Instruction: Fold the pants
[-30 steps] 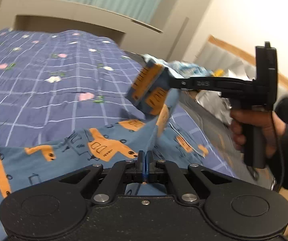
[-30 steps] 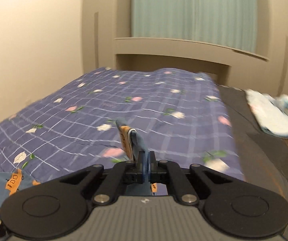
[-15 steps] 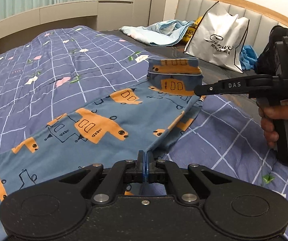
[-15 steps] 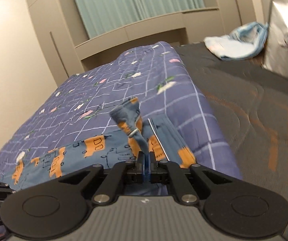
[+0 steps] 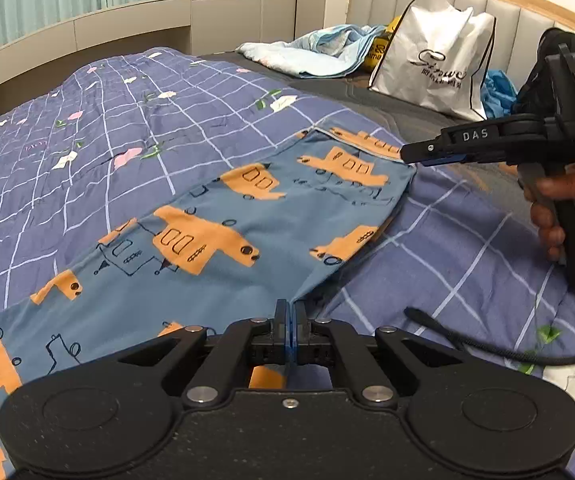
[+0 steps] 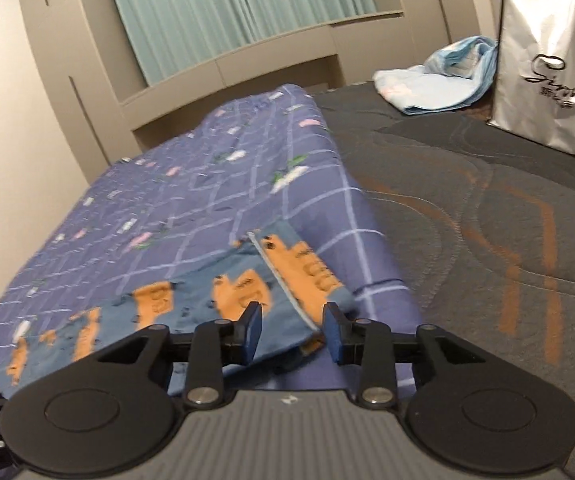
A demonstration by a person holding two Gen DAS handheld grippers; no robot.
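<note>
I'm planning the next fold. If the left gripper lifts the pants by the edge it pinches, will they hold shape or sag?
Probably sag: the pants lie thin and flat, following the quilt. Likely light, since the left gripper pinches only an edge. The cuff by the open right gripper would likely drag.

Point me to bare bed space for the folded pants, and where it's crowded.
Free: the grey mattress between the quilt edge and the white bag; also the quilt's far half beyond the pants. Crowded: the headboard end, with the bag, light-blue laundry and the right gripper, open over the pants' corner. The left gripper is clamped on the near edge.
</note>
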